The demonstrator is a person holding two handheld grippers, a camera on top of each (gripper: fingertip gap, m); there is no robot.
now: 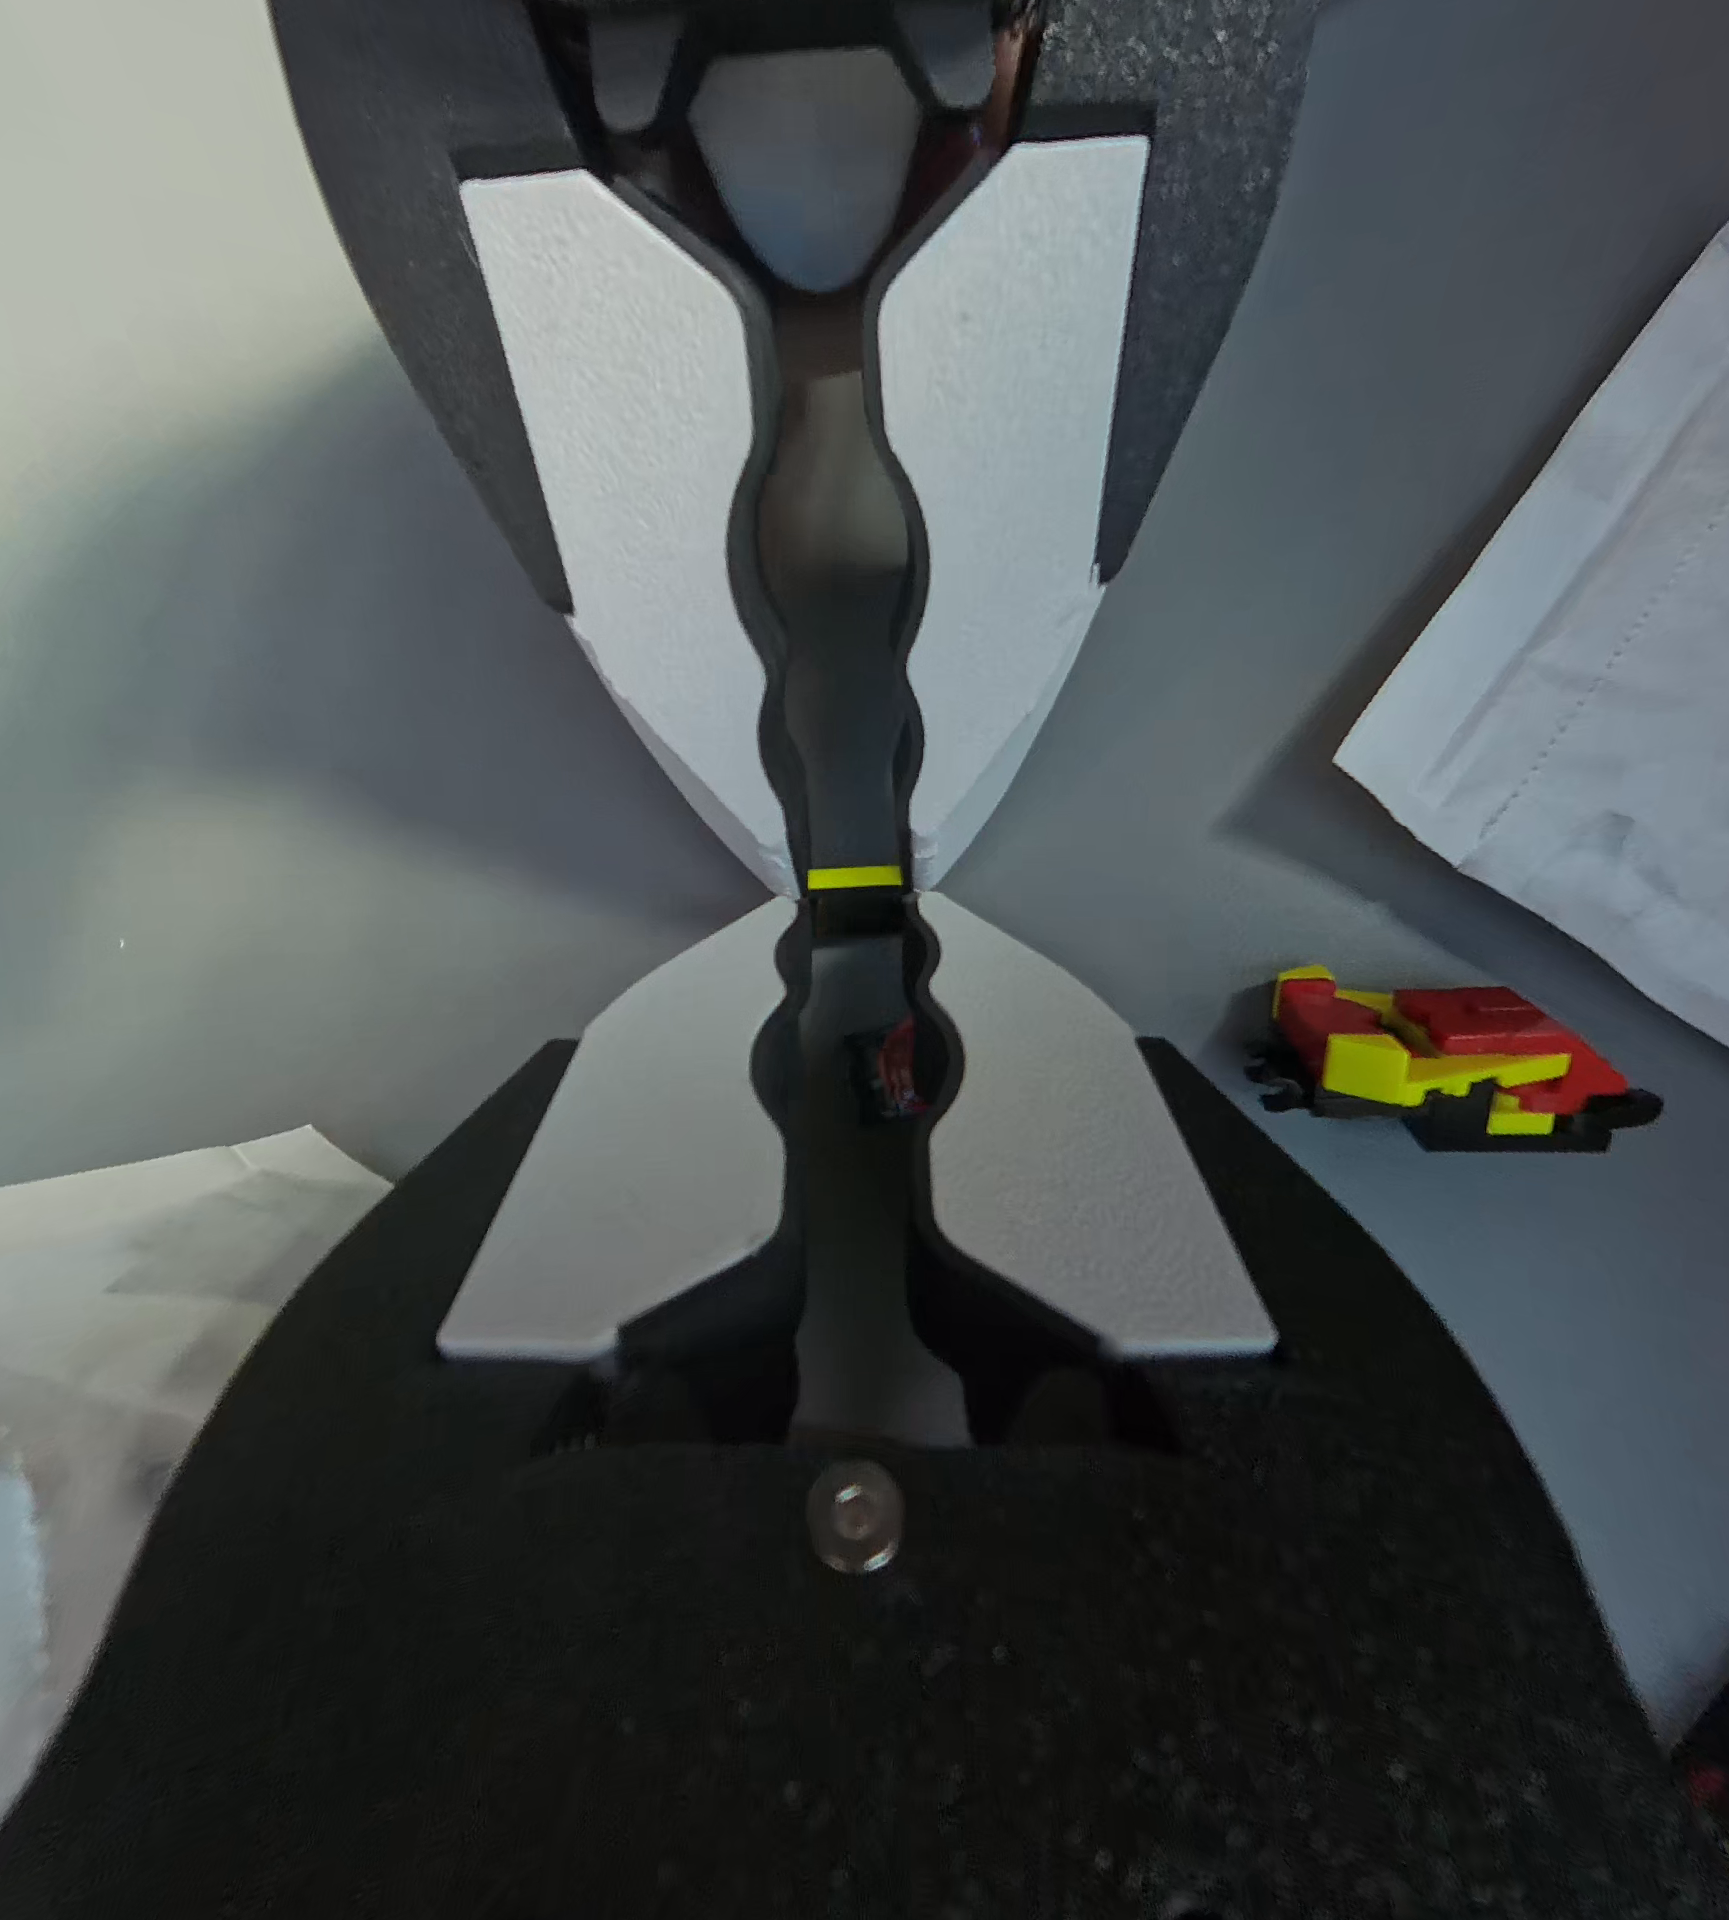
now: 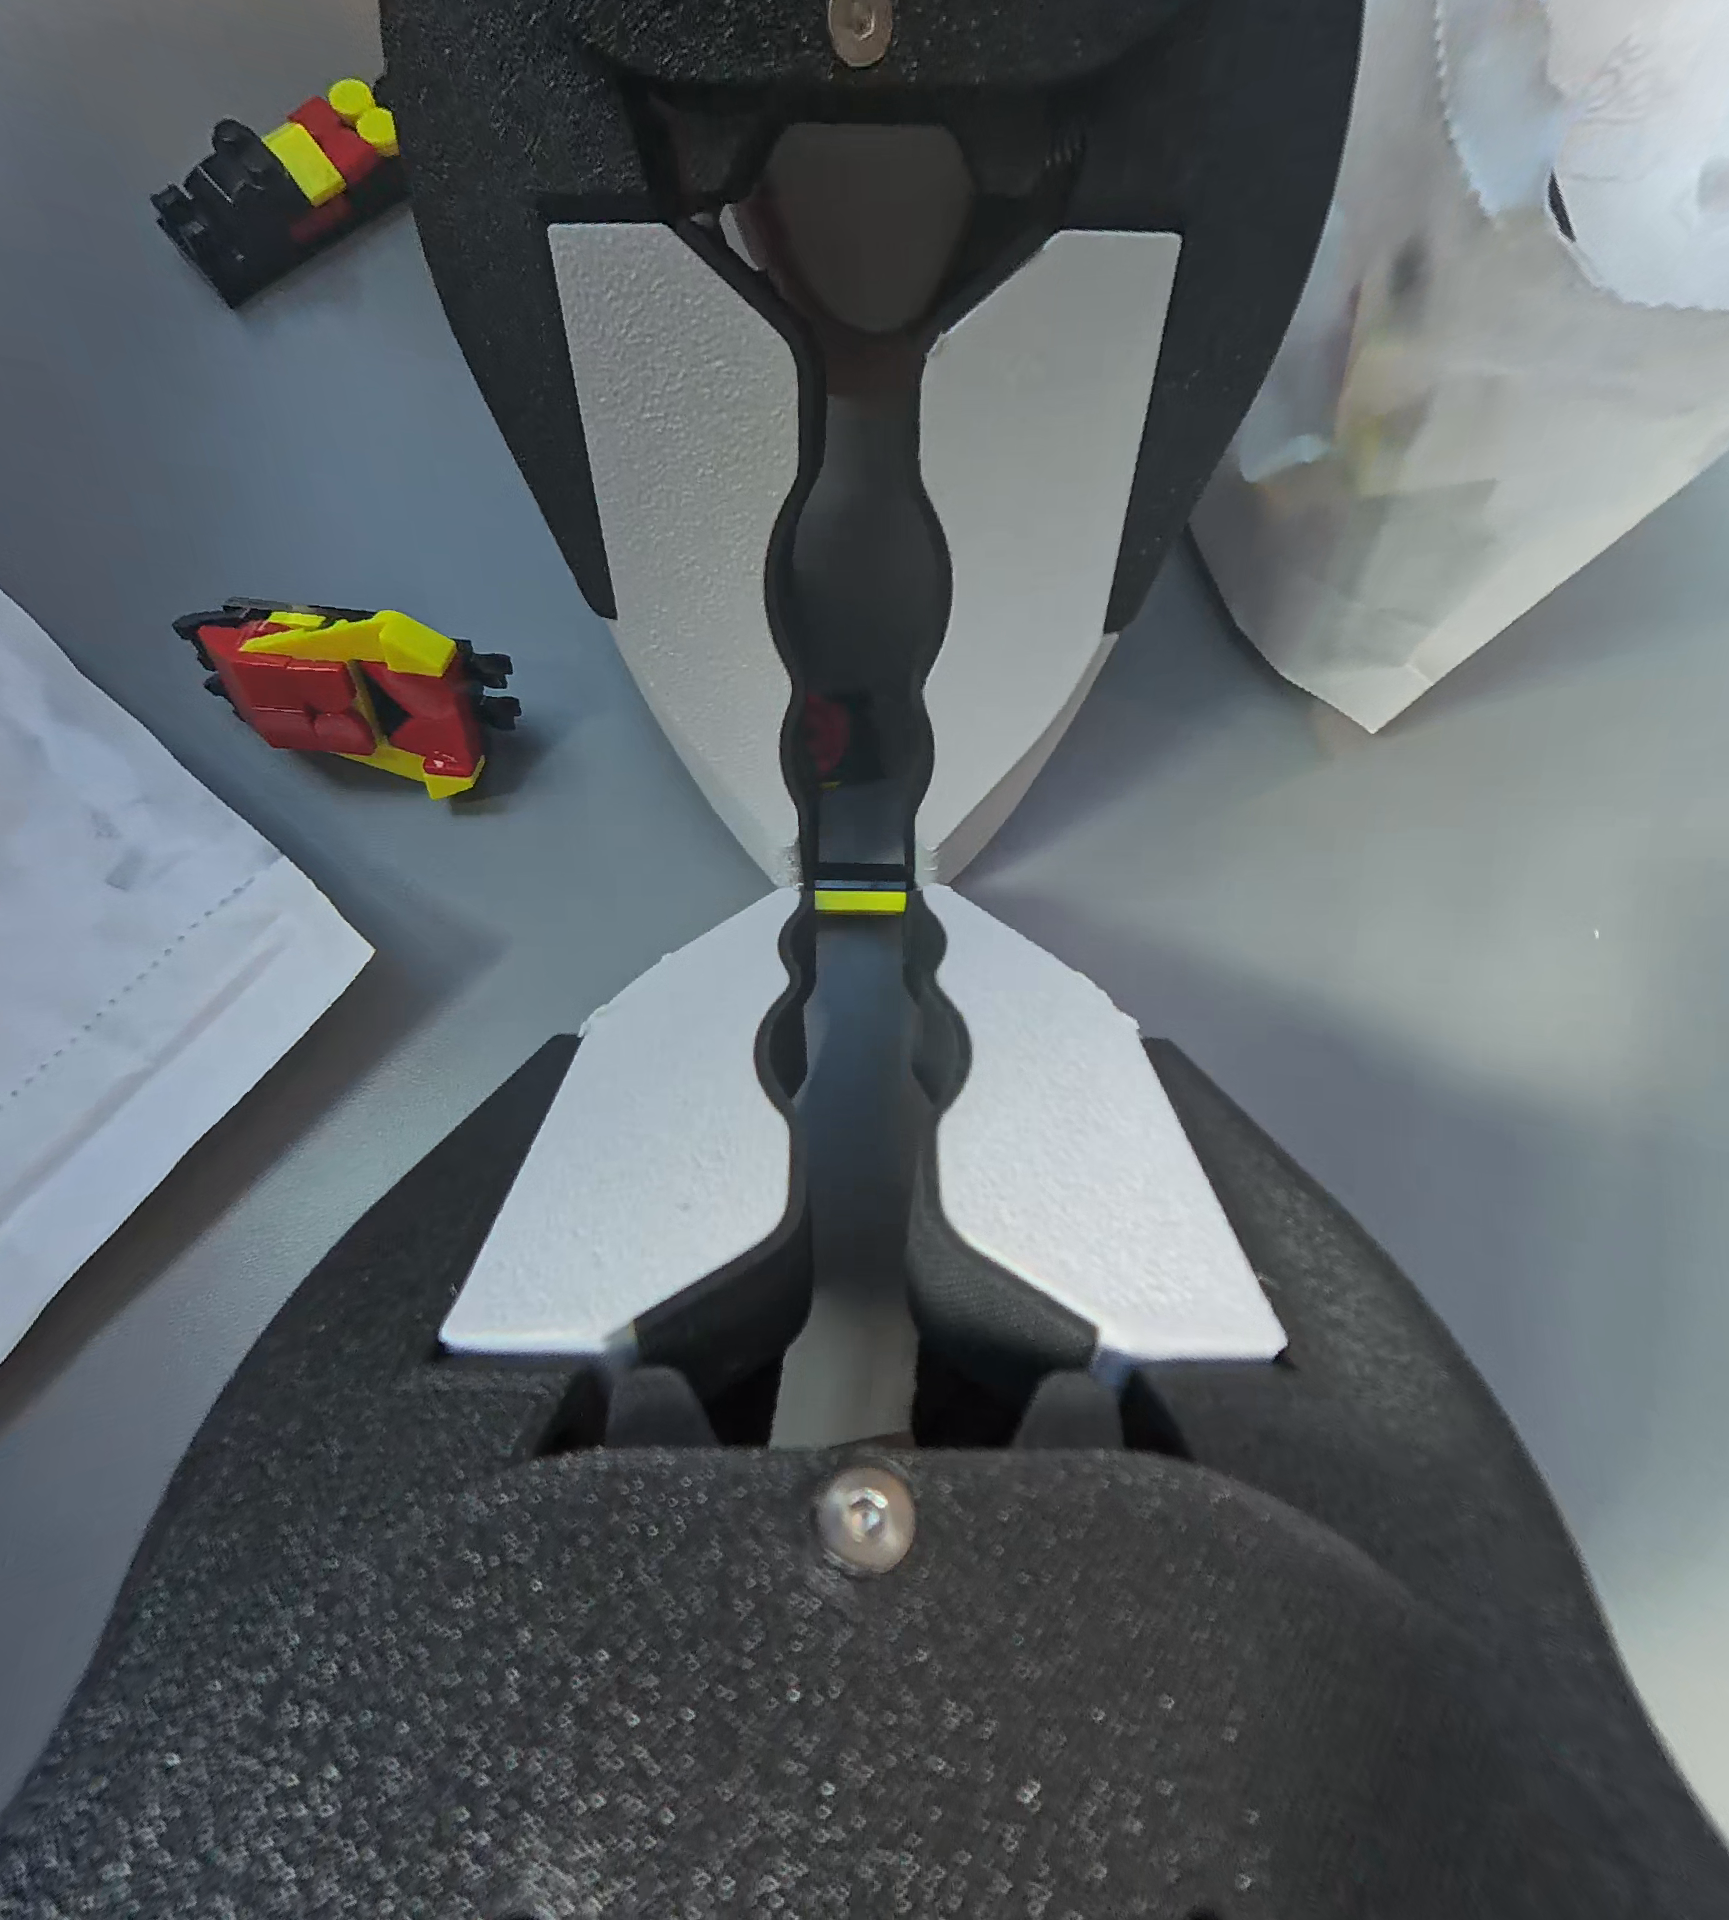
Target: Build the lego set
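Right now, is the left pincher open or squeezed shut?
Shut. In the left wrist view the left gripper has its two white fingers meeting at the tips, pinching a small yellow and black piece.

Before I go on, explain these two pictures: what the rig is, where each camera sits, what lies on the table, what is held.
A person holds a two-fingered tool in each hand, each with a camera looking along its fingers. One picture comes from the left hand-held gripper, the other from the right hand-held gripper. They meet tip to tip: the left pinches a small black piece, the right a yellow piece. On the grey table lie a red-and-yellow lego assembly, a darker lego assembly and white paper bags.
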